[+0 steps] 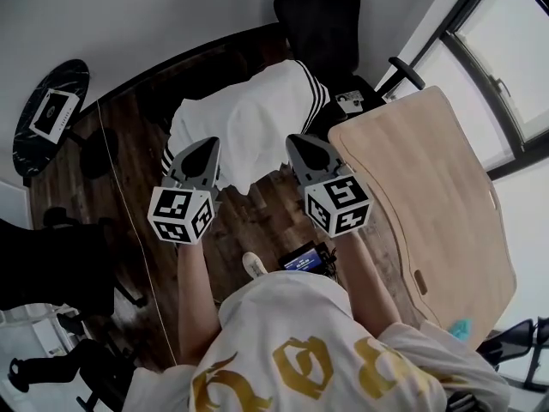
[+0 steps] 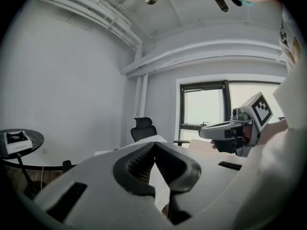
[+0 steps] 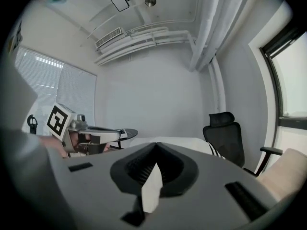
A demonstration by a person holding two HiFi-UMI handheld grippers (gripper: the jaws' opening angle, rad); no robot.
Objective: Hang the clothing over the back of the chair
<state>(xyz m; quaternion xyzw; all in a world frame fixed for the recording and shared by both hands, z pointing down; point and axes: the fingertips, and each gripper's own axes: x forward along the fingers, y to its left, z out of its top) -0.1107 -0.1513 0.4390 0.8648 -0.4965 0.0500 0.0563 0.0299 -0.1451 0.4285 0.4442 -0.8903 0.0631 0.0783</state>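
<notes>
In the head view a white garment [image 1: 249,118] with black stripes hangs spread between my two grippers. The left gripper [image 1: 206,146] is shut on its left edge and the right gripper [image 1: 300,141] is shut on its right edge. Beyond the garment stands a black office chair [image 1: 322,15] with a headrest. In the left gripper view the left gripper [image 2: 154,144] has white cloth pinched behind its closed tips, with the chair [image 2: 143,127] ahead. The right gripper view shows the right gripper [image 3: 156,146] closed on a strip of white cloth, the garment [image 3: 182,143] stretching toward the chair [image 3: 225,133].
A light wooden tabletop [image 1: 429,196] lies to the right, under the windows. A round black side table [image 1: 51,110] carrying a white box stands at the far left. Another dark chair [image 1: 51,264] is at the lower left. A small device [image 1: 300,256] lies on the dark wood floor.
</notes>
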